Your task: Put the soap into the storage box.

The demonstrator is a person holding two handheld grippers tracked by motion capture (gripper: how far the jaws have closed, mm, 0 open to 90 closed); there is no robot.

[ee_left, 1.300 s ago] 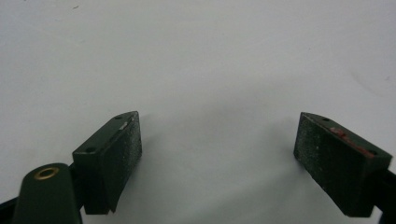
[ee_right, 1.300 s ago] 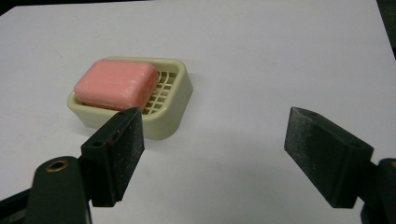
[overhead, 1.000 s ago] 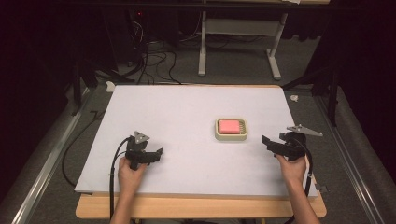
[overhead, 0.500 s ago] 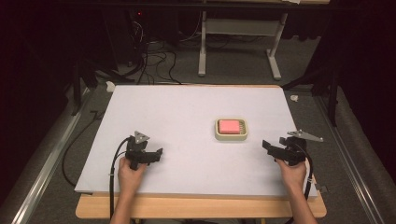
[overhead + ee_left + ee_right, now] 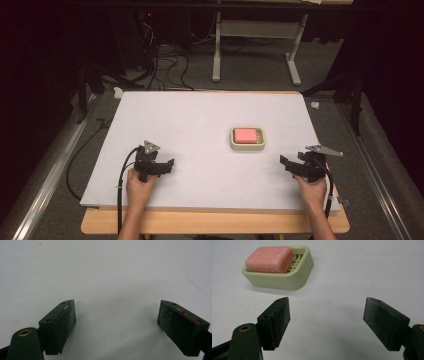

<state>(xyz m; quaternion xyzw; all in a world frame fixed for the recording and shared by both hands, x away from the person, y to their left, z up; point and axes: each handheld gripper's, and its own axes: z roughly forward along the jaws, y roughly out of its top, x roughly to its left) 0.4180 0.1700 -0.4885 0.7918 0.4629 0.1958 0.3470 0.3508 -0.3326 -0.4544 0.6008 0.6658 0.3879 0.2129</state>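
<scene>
Fingers, left gripper (image 5: 117, 327): spread wide apart over bare white surface, nothing between the pads (image 5: 67, 325).
Fingers, right gripper (image 5: 327, 322): likewise wide apart and empty, pointing toward the soap dish (image 5: 299, 275).
Left gripper, high view (image 5: 159, 166): held in the person's left hand (image 5: 140, 185), low over the near left part of the table (image 5: 200, 115); grey three-cornered plate on top, black cable trailing toward the near edge.
Right gripper, high view (image 5: 295, 166): held in the right hand (image 5: 312, 187) near the table's right edge.
Soap dish (image 5: 248, 139): cream, slotted, right of the table's centre, near the right gripper and well apart from the left.
Soap bar (image 5: 270, 256): pink, rounded rectangle, lying in the dish toward one end, so that part of the grid floor shows beside it.
Surroundings: grey carpet, cables and metal frame legs (image 5: 216, 45) beyond the table's far edge.
</scene>
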